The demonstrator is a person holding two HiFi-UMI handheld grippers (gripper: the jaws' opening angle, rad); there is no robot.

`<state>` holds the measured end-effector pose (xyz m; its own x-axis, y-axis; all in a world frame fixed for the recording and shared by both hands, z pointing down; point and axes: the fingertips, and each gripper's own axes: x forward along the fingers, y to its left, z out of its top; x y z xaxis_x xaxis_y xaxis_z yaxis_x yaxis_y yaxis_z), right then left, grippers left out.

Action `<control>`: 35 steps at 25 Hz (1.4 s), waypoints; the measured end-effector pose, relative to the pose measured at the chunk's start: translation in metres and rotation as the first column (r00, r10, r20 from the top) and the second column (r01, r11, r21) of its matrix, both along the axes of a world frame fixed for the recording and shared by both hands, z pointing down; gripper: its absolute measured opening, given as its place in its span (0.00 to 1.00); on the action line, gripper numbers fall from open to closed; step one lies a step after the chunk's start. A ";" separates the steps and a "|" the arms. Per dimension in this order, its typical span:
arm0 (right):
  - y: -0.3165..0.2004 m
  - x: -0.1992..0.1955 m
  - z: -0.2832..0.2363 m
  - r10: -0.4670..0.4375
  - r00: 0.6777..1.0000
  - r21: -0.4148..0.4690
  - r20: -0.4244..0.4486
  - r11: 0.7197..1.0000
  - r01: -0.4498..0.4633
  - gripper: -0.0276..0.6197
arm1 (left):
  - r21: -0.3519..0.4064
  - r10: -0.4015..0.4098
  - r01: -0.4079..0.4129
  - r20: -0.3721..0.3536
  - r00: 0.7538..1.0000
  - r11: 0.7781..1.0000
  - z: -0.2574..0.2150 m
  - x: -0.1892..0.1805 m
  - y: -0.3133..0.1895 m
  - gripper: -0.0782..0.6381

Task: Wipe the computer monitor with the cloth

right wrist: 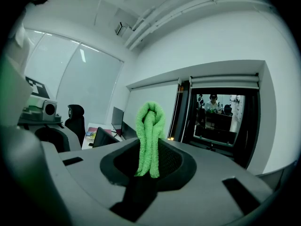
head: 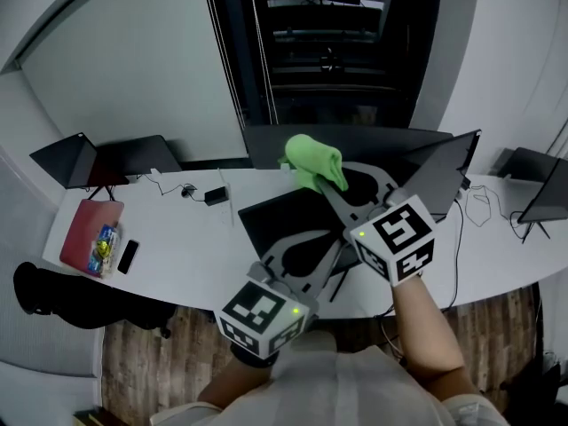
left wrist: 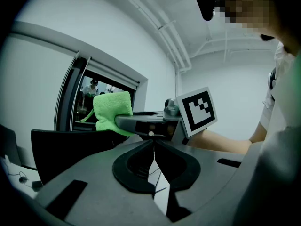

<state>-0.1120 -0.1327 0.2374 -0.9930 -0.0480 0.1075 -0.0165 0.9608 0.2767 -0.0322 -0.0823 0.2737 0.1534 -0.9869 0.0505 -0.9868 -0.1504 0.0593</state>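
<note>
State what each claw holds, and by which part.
Right claw pinches the cloth by its bunched lower end; left claw is shut on nothing.

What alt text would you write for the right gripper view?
The right gripper is shut on a folded green cloth that sticks up between its jaws. Behind it are a white wall and a dark doorway.

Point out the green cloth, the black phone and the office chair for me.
green cloth (right wrist: pixel 150 121): right gripper view, its upper fold.
black phone (head: pixel 128 256): head view, middle of its face.
office chair (right wrist: pixel 75 112): right gripper view, its headrest.
</note>
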 end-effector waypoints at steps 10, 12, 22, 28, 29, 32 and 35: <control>-0.028 0.009 0.003 0.047 0.999 0.015 -0.004 0.999 -0.047 0.15 | 0.024 0.029 -0.028 -0.020 0.999 0.999 0.004 -0.006 -0.021 0.14; -0.040 0.016 0.000 0.055 0.998 0.012 -0.009 0.998 -0.055 0.15 | 0.022 0.048 -0.048 -0.023 0.999 0.999 0.001 0.001 -0.034 0.14; -0.078 0.036 -0.002 0.097 0.995 0.005 -0.038 0.995 -0.097 0.15 | 0.029 0.179 -0.178 -0.024 0.984 0.984 -0.003 0.024 -0.076 0.14; -0.101 0.044 -0.002 0.121 0.992 -0.007 -0.044 0.993 -0.122 0.15 | 0.034 0.240 -0.239 -0.021 0.971 0.970 -0.004 0.027 -0.096 0.14; -0.105 0.046 -0.002 0.128 0.991 -0.006 -0.046 0.992 -0.128 0.15 | 0.038 0.251 -0.250 -0.024 0.968 0.967 -0.004 0.028 -0.099 0.14; -0.116 0.052 -0.002 0.148 0.988 -0.010 -0.042 0.989 -0.149 0.15 | 0.052 0.287 -0.285 -0.029 0.958 0.957 -0.005 0.032 -0.108 0.14; -0.133 0.060 -0.006 0.162 0.986 -0.009 -0.041 0.987 -0.162 0.15 | 0.060 0.327 -0.325 -0.024 0.945 0.944 -0.008 0.042 -0.119 0.14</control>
<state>-0.0517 -0.2655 0.2315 -0.9672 -0.2065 0.1482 -0.1617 0.9497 0.2682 0.0099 -0.2016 0.2653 0.4677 -0.8838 -0.0131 -0.8810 -0.4673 0.0741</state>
